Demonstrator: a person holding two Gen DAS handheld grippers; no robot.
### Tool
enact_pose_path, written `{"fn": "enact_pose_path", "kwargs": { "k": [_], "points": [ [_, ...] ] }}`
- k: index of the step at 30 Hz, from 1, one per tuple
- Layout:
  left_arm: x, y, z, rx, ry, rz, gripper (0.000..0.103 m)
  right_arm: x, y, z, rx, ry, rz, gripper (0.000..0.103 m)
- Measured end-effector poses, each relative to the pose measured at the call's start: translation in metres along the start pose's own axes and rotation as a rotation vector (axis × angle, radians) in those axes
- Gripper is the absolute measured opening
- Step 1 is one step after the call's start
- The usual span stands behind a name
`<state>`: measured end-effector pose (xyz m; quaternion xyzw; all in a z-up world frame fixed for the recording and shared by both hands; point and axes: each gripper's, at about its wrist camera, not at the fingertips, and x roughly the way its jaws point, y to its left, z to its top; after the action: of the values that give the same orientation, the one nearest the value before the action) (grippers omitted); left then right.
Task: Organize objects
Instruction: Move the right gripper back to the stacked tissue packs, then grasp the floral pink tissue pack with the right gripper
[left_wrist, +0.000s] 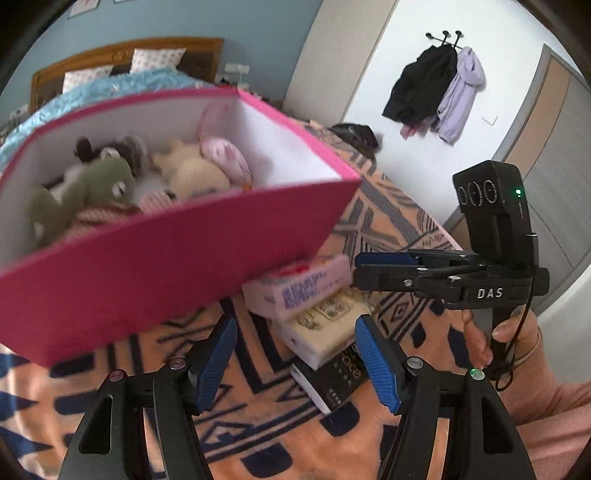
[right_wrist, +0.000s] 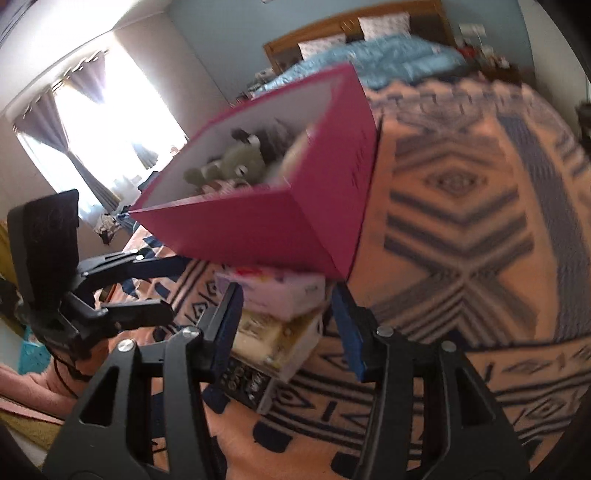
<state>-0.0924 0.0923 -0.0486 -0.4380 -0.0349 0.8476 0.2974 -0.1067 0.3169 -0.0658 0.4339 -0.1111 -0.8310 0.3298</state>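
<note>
Item: pink box of plush toys, being carried on the patterned blanket, toward its left part in the left wrist view. Against the box's near right corner a stack of books is being shown, its long axis running away from the viewer and slightly leftward; whether the box is resting on it cannot be told.

Left gripper: jaws being held apart, nothing between them, being aimed downward at the near end of the stack just ahead.

Right gripper: jaws being held apart, empty, the stack being framed between its fingers from the opposite flank. In the left wrist view it is being seen side-on, right of the stack.

Judgement: both grippers are being kept near the stack; a two-sided lift across its short axis is being favoured
</note>
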Motion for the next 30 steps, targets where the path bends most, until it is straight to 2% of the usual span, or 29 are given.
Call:
{"fn": "enact_pose_path", "kwargs": {
  "k": [4, 9, 13, 15, 21, 26, 30],
  "points": [
    [0.013, -0.002, -0.006, -0.013, 0.041, -0.048, 0.067, 0.012, -0.007, -0.011, 0.052, 0.042, 0.047, 0.052],
    [0.016, -0.007, -0.017, 0.006, 0.070, -0.115, 0.066, 0.019, 0.006, -0.021, 0.024, 0.074, 0.104, 0.052],
    [0.007, -0.001, -0.030, 0.008, 0.082, -0.099, 0.066, 0.028, 0.023, -0.027, -0.016, 0.103, 0.121, 0.052],
    [0.003, 0.005, -0.038, -0.009, 0.096, -0.096, 0.066, 0.033, 0.028, -0.030, -0.014, 0.115, 0.156, 0.052],
    [-0.013, 0.022, -0.056, -0.030, 0.108, -0.018, 0.067, 0.054, 0.053, -0.036, -0.057, 0.160, 0.205, 0.052],
    [-0.029, 0.037, -0.059, -0.058, 0.072, 0.071, 0.067, 0.059, 0.064, -0.031, -0.077, 0.156, 0.222, 0.052],
    [-0.040, 0.044, -0.054, -0.094, 0.025, 0.078, 0.067, 0.046, 0.063, -0.031, -0.090, 0.128, 0.202, 0.052]
  ]
}}
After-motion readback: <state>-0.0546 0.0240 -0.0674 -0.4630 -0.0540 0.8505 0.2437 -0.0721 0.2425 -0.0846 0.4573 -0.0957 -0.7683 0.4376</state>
